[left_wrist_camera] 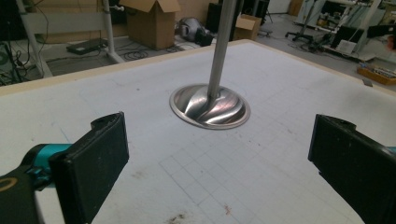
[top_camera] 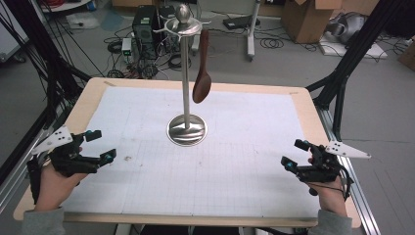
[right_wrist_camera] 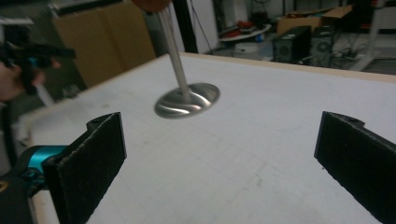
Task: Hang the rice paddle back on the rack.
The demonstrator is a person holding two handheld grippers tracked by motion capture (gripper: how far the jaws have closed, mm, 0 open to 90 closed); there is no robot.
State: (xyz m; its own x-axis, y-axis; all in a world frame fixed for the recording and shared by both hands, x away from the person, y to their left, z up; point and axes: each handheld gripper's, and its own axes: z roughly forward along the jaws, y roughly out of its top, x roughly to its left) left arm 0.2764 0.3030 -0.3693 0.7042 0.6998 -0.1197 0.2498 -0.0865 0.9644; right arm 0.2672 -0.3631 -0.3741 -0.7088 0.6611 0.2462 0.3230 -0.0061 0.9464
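No writing reads anywhere. Left tool (top_camera: pixel 100 145) and right tool (top_camera: pixel 294 153), at the counter's (top_camera: pixel 244 147) near corners, gape wide, empty.

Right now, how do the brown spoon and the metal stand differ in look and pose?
The brown spoon is dark and matte; the metal stand is shiny silver. The spoon hangs in the air from a hook at the stand's top, bowl down; the stand rests on the table on its round base. The spoon tilts slightly; the stand's pole is upright. Both are long and slender.
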